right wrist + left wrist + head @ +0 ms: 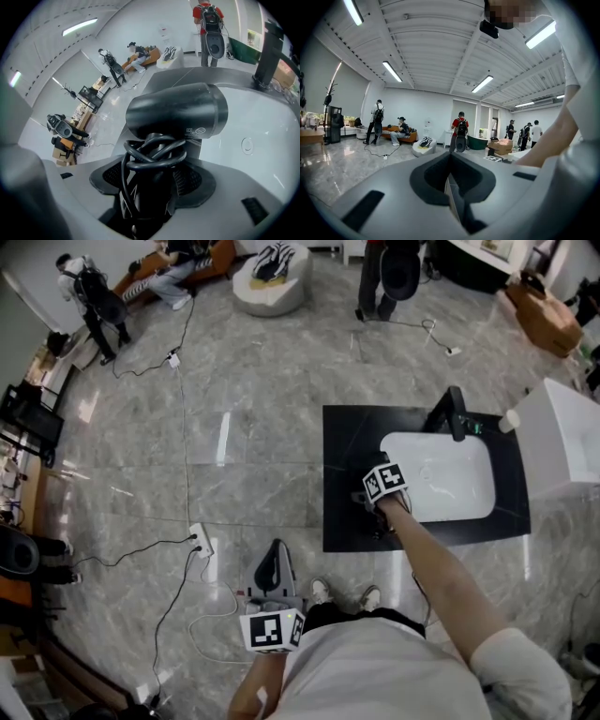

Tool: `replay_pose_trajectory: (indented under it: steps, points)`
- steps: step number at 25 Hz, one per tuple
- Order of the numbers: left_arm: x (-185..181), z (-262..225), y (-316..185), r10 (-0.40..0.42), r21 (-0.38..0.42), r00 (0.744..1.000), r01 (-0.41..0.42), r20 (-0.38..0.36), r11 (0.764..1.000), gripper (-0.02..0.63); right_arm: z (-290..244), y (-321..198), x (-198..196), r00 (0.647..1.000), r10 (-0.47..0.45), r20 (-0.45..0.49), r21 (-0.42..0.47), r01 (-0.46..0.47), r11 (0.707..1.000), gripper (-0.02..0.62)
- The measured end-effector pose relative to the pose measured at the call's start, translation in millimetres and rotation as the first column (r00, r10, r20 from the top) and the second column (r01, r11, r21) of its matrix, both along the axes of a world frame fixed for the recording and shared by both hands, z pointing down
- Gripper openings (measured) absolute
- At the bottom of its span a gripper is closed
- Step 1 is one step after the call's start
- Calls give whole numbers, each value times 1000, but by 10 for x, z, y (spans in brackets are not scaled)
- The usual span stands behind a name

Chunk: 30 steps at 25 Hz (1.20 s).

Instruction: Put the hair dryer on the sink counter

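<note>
The right gripper [152,180] was extended over the black sink counter [352,442], at its left part, just beside the white basin [450,474]. It pointed steeply down. Its jaws stood spread wide, with the handle of the black hair dryer [176,115] between them. The pads did not appear to clamp the handle, so the grip was judged released or nearly so.

The dryer's barrel lay crosswise ahead of the jaws, apparently resting on the counter at the basin's edge. Contact underneath could not be confirmed. The cord [154,152] was wound in loops around the handle, presumably to stop it trailing.

The faucet [267,56] stood well apart, on the far side of the basin.

The left gripper [451,180] was held back near the person's body, roughly level. Its jaws were together and empty, and it had no part in the placement.

Placement was judged essentially complete, with only withdrawal remaining.
</note>
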<state>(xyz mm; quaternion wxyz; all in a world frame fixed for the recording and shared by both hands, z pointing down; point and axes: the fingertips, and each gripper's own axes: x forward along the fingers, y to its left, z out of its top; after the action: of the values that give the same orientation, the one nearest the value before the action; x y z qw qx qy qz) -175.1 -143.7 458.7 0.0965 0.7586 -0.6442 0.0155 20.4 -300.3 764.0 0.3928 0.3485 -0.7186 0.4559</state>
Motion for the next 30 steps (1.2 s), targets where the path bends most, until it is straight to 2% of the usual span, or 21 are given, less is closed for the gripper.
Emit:
replay_pose_trajectory:
  steps: [9, 23, 25, 30]
  points:
    - [105, -17, -21, 20, 2, 1000, -19, -9, 1000, 3, -56, 45, 59, 997, 56, 50, -3, -56, 998, 288]
    - [473, -91, 9, 105, 38, 994, -104, -15, 994, 2, -345, 230, 300, 982, 132, 134, 67, -142, 988, 286]
    - [518, -111, 40, 110, 37, 994, -109, -14, 993, 3, -381, 267, 357, 982, 133, 131, 83, -144, 986, 277]
    - [632, -144, 124, 124, 42, 992, -123, -15, 991, 3, -509, 321, 519, 989, 121, 90, 162, -134, 978, 203]
